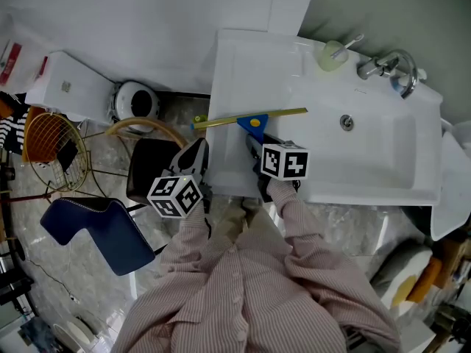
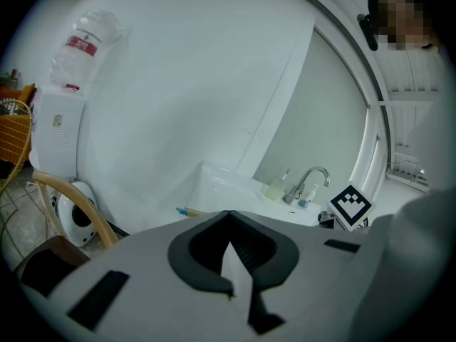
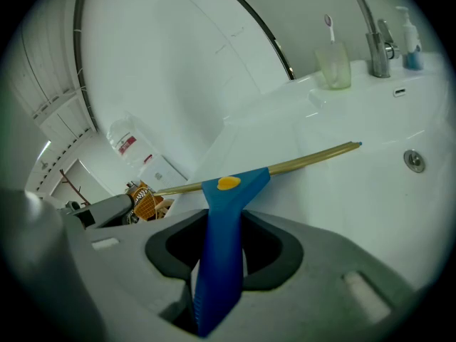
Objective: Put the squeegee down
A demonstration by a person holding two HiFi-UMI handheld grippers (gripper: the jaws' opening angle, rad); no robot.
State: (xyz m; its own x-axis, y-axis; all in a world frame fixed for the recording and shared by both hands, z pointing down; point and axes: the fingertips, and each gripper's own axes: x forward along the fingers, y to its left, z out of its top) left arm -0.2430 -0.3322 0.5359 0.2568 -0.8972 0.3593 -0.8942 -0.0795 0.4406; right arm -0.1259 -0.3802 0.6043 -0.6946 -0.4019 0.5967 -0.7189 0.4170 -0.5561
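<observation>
The squeegee (image 1: 250,118) has a blue handle (image 3: 222,248) and a long brass-coloured blade bar (image 3: 313,157). My right gripper (image 1: 255,144) is shut on the handle, which runs up between its jaws in the right gripper view. The bar lies crosswise just over the flat left ledge of the white sink (image 1: 243,57); I cannot tell whether it touches. My left gripper (image 1: 196,151) hangs left of the sink's front corner, with its jaws together (image 2: 229,216) and nothing in them.
On the sink's back edge stand a tap (image 1: 388,68) and a cup with a toothbrush (image 1: 333,54). The basin drain (image 1: 346,122) is right of the squeegee. Left on the floor are an orange wire basket (image 1: 45,144), a blue seat (image 1: 103,228) and a round white appliance (image 1: 136,101).
</observation>
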